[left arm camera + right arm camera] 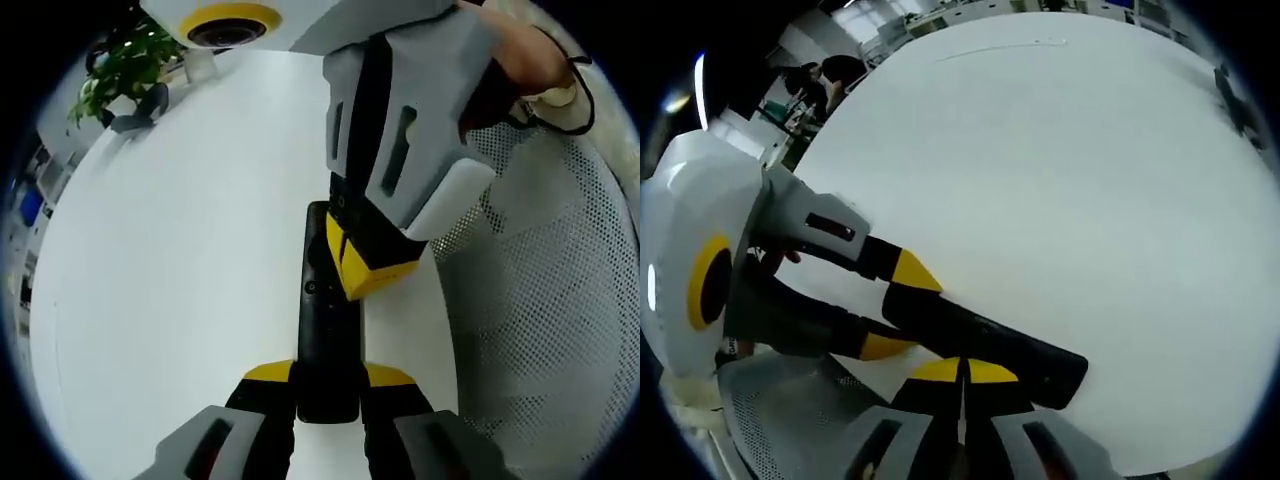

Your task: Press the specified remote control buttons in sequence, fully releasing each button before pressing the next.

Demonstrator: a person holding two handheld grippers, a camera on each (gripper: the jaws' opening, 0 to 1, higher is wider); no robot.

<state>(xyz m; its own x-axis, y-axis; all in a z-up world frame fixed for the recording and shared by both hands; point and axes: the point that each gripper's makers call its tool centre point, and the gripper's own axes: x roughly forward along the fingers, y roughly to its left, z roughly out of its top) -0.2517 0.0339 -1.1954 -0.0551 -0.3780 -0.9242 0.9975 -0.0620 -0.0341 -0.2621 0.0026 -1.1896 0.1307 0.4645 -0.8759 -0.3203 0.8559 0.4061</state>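
- Now the left gripper [327, 395] clamps the near end of a slim, long black remote control [327, 340] lying on the white table [180, 280]
- Its dark face carries a small round button
- Further right, the right gripper [352, 262], yellow tips pressed together, touches the remote's upper face
- White mesh chair [560, 300] stands alongside

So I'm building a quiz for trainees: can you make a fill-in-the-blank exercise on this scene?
1. The slim black remote control is clamped by the ____ gripper.
2. The right gripper, fingers together, points its yellow tips at the ____.
3. The remote lies over a round ____ table.
4. At the table's far edge stands a green ____.

Missing: left; remote; white; plant
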